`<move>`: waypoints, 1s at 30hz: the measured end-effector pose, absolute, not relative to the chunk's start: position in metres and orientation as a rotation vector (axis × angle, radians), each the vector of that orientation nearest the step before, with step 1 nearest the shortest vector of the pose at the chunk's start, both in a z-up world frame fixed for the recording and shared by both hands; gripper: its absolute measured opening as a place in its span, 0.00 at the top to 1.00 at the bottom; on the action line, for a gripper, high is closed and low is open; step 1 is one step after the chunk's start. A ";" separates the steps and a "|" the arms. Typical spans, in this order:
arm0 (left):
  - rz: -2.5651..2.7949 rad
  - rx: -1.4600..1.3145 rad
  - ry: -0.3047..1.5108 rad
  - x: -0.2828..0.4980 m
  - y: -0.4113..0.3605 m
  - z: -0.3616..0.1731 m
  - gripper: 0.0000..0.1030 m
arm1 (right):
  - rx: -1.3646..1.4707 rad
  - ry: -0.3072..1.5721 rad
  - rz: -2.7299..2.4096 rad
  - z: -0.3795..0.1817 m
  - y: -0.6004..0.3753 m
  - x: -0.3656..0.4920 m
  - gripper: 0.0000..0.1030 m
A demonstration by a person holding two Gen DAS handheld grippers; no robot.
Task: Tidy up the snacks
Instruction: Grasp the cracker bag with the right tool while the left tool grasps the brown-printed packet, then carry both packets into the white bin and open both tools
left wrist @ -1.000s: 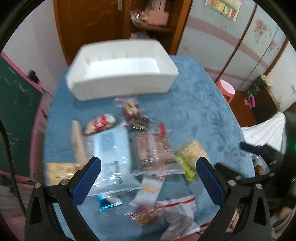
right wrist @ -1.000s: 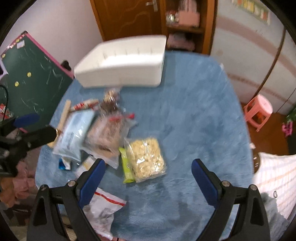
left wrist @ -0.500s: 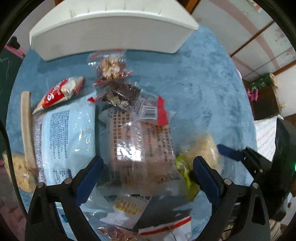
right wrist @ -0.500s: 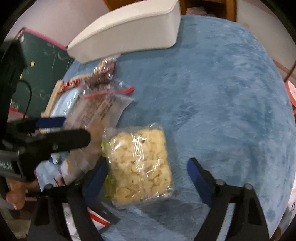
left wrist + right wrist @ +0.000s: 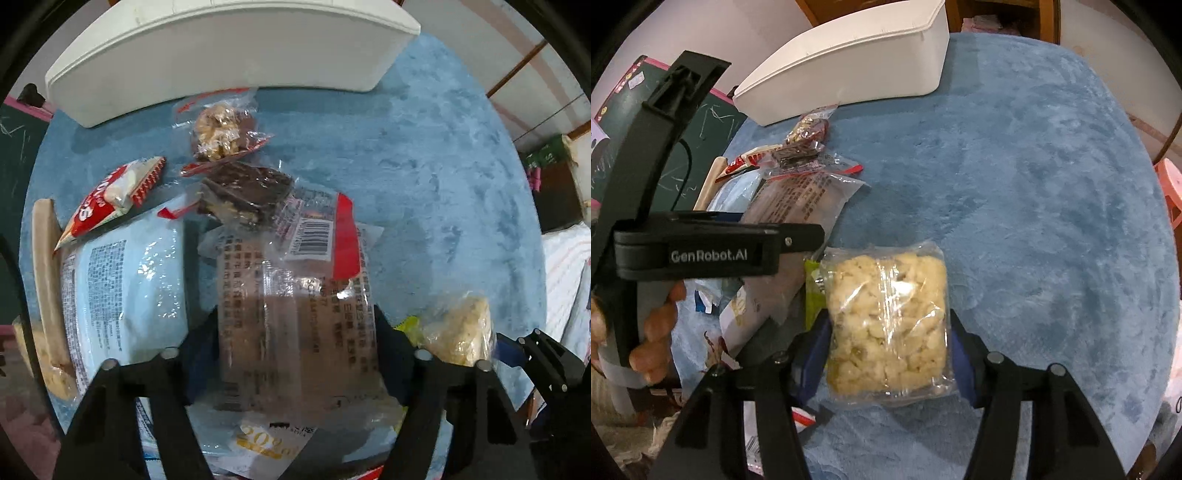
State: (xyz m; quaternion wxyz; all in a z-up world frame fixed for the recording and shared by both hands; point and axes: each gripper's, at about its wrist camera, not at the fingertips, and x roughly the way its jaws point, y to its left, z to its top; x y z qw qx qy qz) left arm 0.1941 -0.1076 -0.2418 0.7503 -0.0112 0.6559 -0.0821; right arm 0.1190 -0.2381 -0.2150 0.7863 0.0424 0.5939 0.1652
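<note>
While left gripper (image 5: 295, 343) clamps brown cake packet (image 5: 291, 325), right gripper (image 5: 888, 347) clamps puffed-rice bar (image 5: 886, 325); open blue cloth (image 5: 1052, 221) right, white bin (image 5: 849, 62) far.

2 wrist fisheyes, close above snacks, facing the white bin (image 5: 221, 55) (shared), blue cloth (image 5: 1034, 184)

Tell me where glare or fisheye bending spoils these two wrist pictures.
Left wrist view: glare patches on the pale blue packet, and the white bin bows into an arc. Right wrist view: a shiny streak on the yellow puffed snack bag, and the blue tablecloth curves at the edges.
</note>
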 end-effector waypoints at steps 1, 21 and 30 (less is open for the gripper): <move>-0.184 -0.031 1.430 0.193 -0.106 -0.240 0.36 | 0.089 1.277 0.355 -0.212 -0.239 0.117 0.43; -0.214 0.050 0.875 0.198 -0.061 0.009 0.37 | 0.010 0.913 0.270 -0.015 -0.203 0.174 0.43; -0.101 0.105 0.811 0.290 -0.046 0.023 0.37 | -0.034 0.797 0.197 0.023 -0.163 0.269 0.43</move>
